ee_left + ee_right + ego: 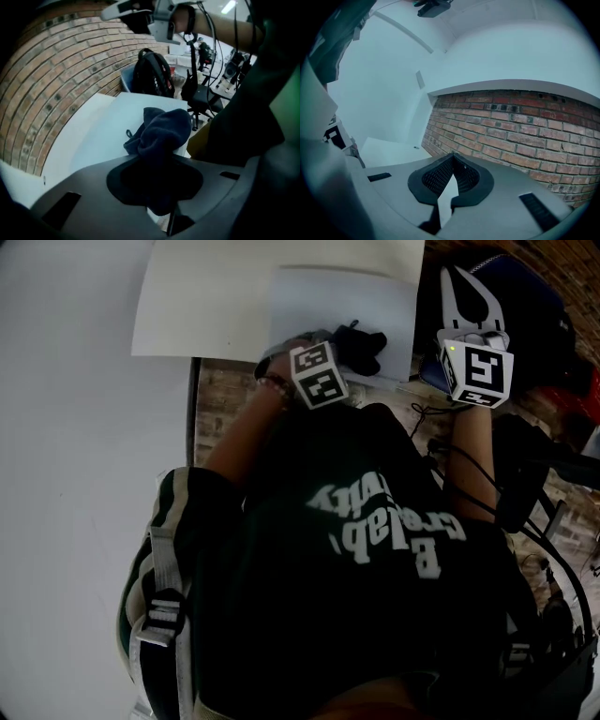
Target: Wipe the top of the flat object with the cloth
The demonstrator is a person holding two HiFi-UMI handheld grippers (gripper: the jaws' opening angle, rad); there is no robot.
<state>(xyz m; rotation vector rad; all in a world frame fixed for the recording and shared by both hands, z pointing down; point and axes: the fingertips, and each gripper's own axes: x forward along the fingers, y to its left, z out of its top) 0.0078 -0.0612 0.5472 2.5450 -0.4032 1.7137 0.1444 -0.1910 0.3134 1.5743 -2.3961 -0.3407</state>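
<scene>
Left gripper view: the left gripper (154, 185) pinches the dark cloth (161, 133), bunched over the white flat object (108, 126). The right gripper (451, 178) (aimed at a brick wall (525, 136)) is pressed together on nothing. No dirt or streak shows on the top — so strokes may lie ahead or already be done.

White lettering runs across the person's dark shirt (375, 521). It appears upside down in the head view and cannot be read with certainty. The left marker cube (319, 374) and right marker cube (480, 371) carry black-and-white square code patterns only.
</scene>
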